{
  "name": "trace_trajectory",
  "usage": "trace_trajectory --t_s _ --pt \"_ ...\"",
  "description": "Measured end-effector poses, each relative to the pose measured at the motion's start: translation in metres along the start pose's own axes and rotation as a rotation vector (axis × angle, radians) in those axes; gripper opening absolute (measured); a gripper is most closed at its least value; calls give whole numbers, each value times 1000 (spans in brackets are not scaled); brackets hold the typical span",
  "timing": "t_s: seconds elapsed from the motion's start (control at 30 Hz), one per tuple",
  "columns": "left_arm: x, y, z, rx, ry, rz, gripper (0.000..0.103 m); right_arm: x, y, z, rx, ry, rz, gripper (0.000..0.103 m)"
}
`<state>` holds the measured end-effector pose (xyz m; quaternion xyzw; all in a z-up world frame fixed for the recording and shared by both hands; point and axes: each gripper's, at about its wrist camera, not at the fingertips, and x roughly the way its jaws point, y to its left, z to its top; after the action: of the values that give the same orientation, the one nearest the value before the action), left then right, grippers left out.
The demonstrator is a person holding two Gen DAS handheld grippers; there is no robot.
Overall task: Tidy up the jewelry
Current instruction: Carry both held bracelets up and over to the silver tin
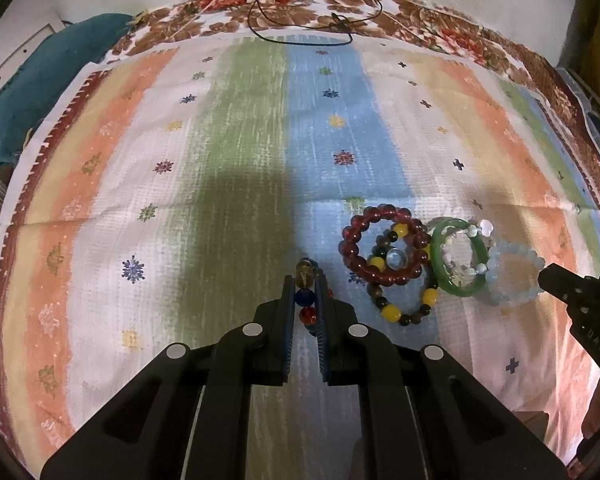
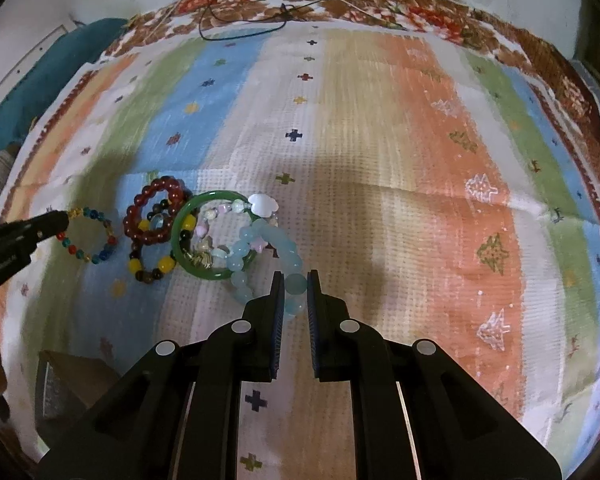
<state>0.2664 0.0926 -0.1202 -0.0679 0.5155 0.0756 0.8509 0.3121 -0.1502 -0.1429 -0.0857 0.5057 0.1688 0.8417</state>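
Bracelets lay clustered on a striped cloth (image 2: 380,160): dark red bead bracelet (image 2: 156,212), brown-and-yellow bead bracelet (image 2: 156,268), green bangle (image 2: 188,216), pastel charm bracelet (image 2: 240,206), overlapping each other. Left gripper (image 1: 305,280) was clamped on a multicolour bead bracelet (image 2: 86,236). Right gripper (image 2: 294,280) was clamped on a pale blue bead bracelet (image 2: 260,248), which touched the green bangle. Printing on the gripper bodies was too small to read. Black cord (image 1: 300,24) lay at the cloth's far edge.
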Motion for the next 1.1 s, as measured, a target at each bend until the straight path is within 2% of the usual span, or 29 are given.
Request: trace_trajectory --t_s 0.33,0.63,0.9,1.1 --pt "-19 -1 -4 -19 -18 -34 9 -23 0 -4 -8 -34 -4 12" --pt "-47 -11 -8 5 -70 -56 9 -39 -1 -13 16 -46 14 12" --pt "-73 -20 -14 25 -117 -104 9 -59 5 -22 5 -73 37 12" --pt "-85 -33 -23 87 -142 -64 9 -73 5 -27 10 -94 56 12"
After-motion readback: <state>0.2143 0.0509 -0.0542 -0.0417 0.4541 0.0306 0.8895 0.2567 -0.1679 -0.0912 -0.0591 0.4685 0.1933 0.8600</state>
